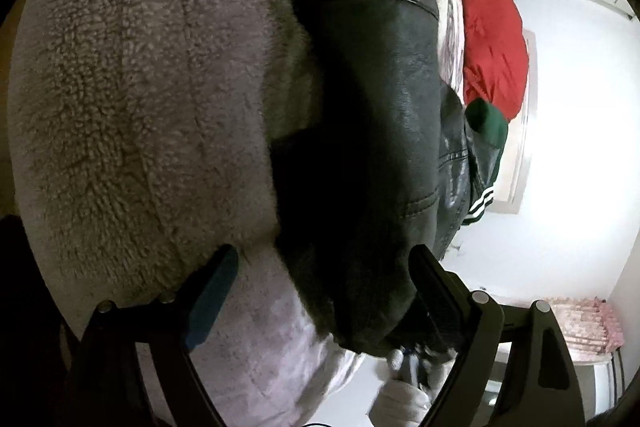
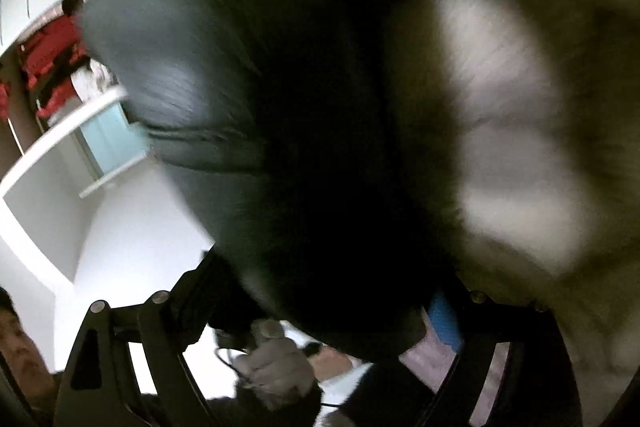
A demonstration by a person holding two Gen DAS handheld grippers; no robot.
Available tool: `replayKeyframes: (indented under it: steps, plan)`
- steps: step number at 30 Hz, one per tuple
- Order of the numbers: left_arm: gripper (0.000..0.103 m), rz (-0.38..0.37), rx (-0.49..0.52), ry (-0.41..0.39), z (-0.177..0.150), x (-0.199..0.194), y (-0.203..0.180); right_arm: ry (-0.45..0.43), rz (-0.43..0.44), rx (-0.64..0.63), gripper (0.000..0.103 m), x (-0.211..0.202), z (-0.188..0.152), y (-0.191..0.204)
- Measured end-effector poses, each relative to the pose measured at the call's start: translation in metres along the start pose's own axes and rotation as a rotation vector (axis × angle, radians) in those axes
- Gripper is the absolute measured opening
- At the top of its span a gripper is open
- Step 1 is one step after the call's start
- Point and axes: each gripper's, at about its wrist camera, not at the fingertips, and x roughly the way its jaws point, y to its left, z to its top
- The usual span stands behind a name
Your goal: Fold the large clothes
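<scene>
The big coat (image 1: 360, 107), dark leather outside with pale fleece lining (image 1: 132, 99), is hanging in the air between the two grippers, filling nearly the whole of both wrist views. In the left wrist view the leather is running from twelve o'clock down to six, with the fleece spreading out toward nine. The left gripper (image 1: 320, 291) is showing its fingers spread fairly wide, the blue-padded finger (image 1: 212, 303) lying against the fleece at seven o'clock and the dark one against the leather at five; fabric is bulging between them, but I cannot tell whether they are actually pinching it.

The right wrist view is smeared with motion. The right gripper (image 2: 320, 311) is also looking fairly wide, with the dark bulk of the coat (image 2: 248, 107) sitting between its fingers at six o'clock, and again I cannot tell if it is gripping. A white-gloved hand (image 2: 276, 367) is showing just below.

This seems to be the lifting and shaking-out step. To do it well, each gripper should be biting a single firm edge such as hem or shoulder seam, not a thick wad, since leather this heavy is likely to slide. Keeping both at one height should let it hang flat. A red garment (image 1: 492, 35) and a green striped one (image 1: 486, 163) are lying beyond, at two and three o'clock.
</scene>
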Motion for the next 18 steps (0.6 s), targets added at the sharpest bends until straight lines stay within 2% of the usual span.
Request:
replayKeyframes:
  steps: [3, 4, 6, 10, 12, 16, 18]
  plan:
    - [0.087, -0.017, 0.003, 0.008, 0.000, -0.005, 0.004, -0.035, 0.045, 0.015, 0.088, 0.027, 0.011, 0.016]
    - [0.087, -0.036, 0.000, 0.009, 0.001, -0.004, 0.003, -0.052, 0.071, 0.037, 0.078, 0.029, 0.012, 0.022]
    - [0.087, -0.077, -0.014, 0.016, 0.000, -0.002, 0.003, -0.077, 0.197, 0.114, 0.064, 0.030, 0.009, 0.031]
    - [0.087, -0.153, -0.061, 0.008, -0.001, 0.007, 0.007, -0.084, 0.352, 0.216, 0.059, 0.031, 0.002, 0.039]
    - [0.087, -0.202, -0.083, -0.001, 0.005, 0.013, 0.009, -0.080, 0.376, 0.249, 0.059, 0.037, 0.003, 0.039]
    - [0.087, -0.322, -0.095, -0.033, 0.027, 0.028, -0.003, -0.060, 0.353, 0.278, 0.059, 0.046, 0.010, 0.041]
    - [0.088, -0.348, -0.091, -0.037, 0.034, 0.029, -0.009, -0.044, 0.356, 0.289, 0.059, 0.054, 0.013, 0.043]
